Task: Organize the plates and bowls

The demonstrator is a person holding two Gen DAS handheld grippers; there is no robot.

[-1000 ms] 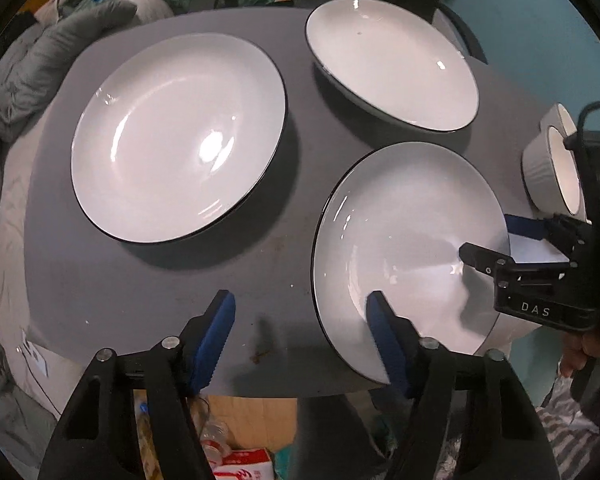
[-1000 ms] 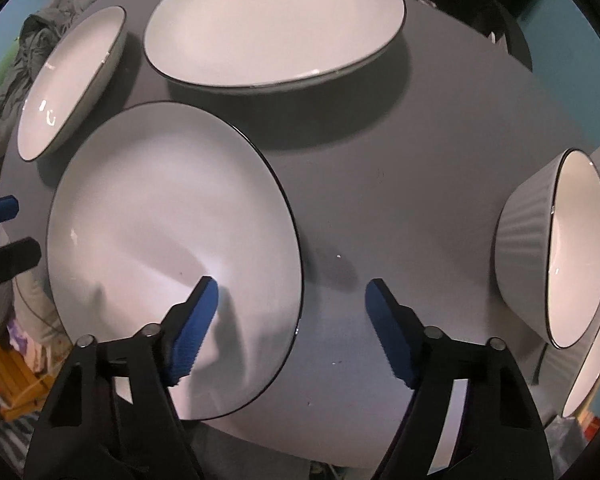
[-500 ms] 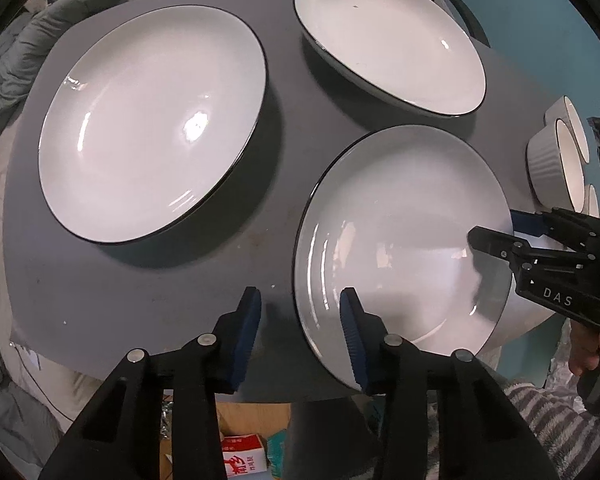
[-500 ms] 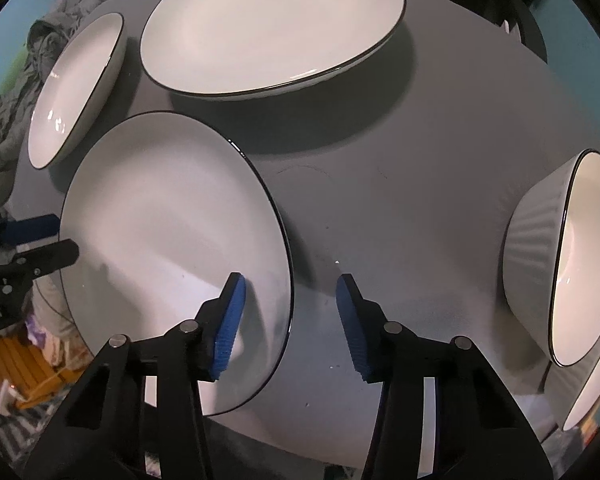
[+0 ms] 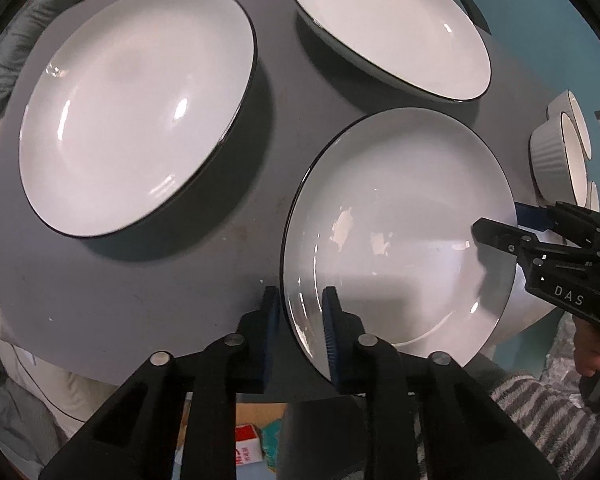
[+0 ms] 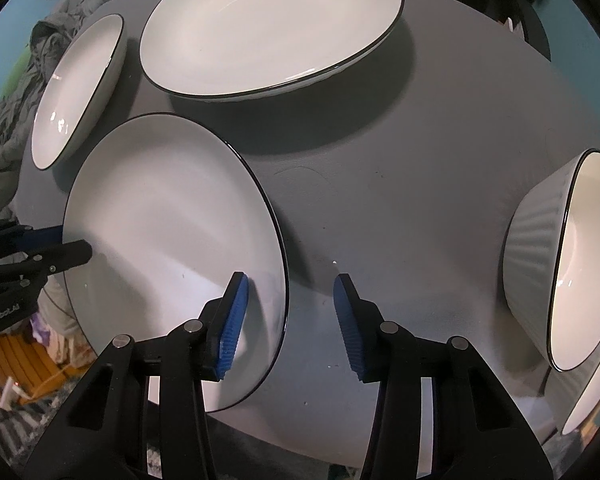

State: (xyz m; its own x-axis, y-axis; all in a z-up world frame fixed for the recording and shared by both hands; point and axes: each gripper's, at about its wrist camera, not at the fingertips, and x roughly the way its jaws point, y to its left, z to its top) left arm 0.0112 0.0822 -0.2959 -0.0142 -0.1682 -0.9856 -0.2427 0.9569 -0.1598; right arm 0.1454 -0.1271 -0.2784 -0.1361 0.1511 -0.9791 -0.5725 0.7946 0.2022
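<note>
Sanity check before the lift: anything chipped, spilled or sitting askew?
Only the nearest white black-rimmed plate: it overhangs the grey table's near edge. No chips or spills visible on the plates or ribbed white bowls.

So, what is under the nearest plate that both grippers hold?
Under the nearest plate only the grey table shows around its rim. The part beneath it is covered.

Left tongs (image 5: 298, 322) have just narrowed; right tongs (image 6: 288, 316) wider

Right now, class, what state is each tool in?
Left tool: jaws have just been closing, now clamped on the near plate rim.
Right tool: has just been closing; jaws straddle that plate's opposite rim, not yet gripping.
</note>
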